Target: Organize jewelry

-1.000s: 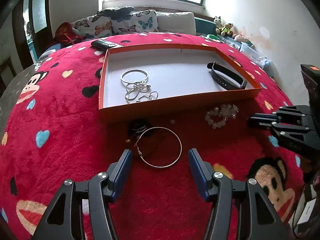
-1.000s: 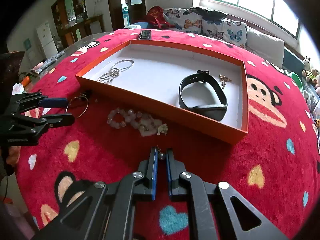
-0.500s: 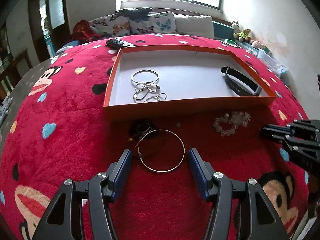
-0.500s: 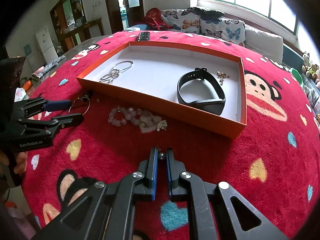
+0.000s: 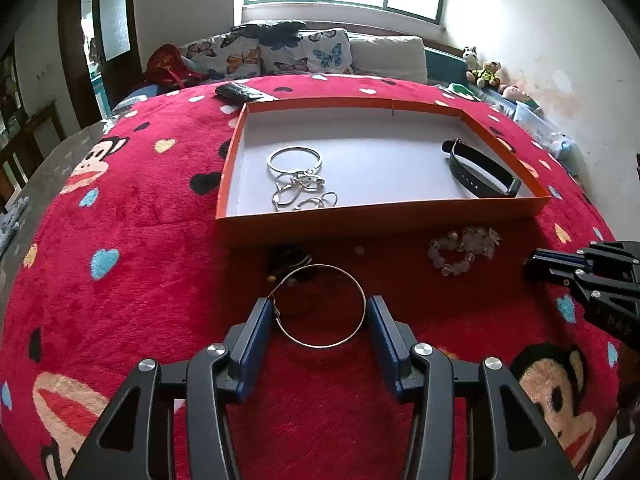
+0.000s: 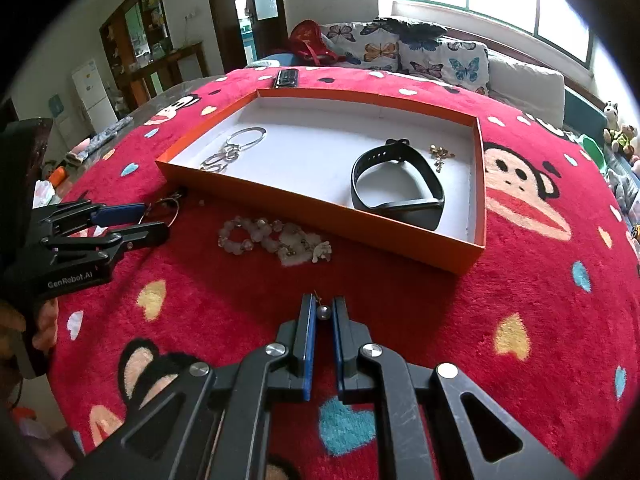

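Observation:
My left gripper is open, its blue pads on either side of a thin silver hoop lying on the red blanket. My right gripper is shut on a small pearl earring and holds it above the blanket. The orange tray holds silver rings, a black band and a small gold piece. A clear bead bracelet lies on the blanket in front of the tray; it also shows in the left wrist view.
A dark small jewelry clump lies by the tray's front wall. A black remote lies behind the tray. Cushions and a sofa stand at the back, soft toys at the right.
The left gripper has moved forward, so the silver hoop now lies between its pads. The right gripper still holds the pearl earring and has barely moved.

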Demonstrator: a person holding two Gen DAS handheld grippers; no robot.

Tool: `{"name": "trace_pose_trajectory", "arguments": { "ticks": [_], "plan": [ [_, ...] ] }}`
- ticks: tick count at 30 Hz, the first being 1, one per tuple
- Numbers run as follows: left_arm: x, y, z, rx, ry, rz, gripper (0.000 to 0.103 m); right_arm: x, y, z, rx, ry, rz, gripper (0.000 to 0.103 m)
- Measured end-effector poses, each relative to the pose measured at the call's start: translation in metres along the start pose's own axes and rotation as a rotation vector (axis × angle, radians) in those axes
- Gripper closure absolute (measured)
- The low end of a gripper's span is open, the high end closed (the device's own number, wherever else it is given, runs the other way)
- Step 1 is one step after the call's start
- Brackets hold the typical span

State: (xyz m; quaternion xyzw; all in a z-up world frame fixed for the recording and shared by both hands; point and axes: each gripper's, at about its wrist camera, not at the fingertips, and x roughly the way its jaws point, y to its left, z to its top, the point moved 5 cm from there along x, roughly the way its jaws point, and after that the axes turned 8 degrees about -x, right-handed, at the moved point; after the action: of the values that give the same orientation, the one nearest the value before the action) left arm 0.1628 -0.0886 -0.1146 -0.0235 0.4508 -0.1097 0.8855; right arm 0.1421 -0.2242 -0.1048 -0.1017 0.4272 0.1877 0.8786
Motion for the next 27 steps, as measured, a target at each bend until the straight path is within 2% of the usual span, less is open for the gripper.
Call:
{"name": "trace_pose_trajectory", "arguments": {
  "ticks": [10, 19, 27],
  "plan": [
    [-0.038, -0.002, 0.007, 0.018, -0.053, -0.057, 0.052, -0.016, 0.005, 0.008, 0.007, -0.032, 0.020, 0.093],
    [-0.065, -0.008, 0.042, 0.044, -0.120, -0.096, 0.052, -0.039, 0.000, 0.031, 0.016, -0.096, 0.026, 0.093],
    [-0.064, -0.017, 0.073, 0.081, -0.135, -0.116, 0.052, -0.060, -0.018, 0.055, 0.043, -0.163, 0.015, 0.093]
  ]
}}
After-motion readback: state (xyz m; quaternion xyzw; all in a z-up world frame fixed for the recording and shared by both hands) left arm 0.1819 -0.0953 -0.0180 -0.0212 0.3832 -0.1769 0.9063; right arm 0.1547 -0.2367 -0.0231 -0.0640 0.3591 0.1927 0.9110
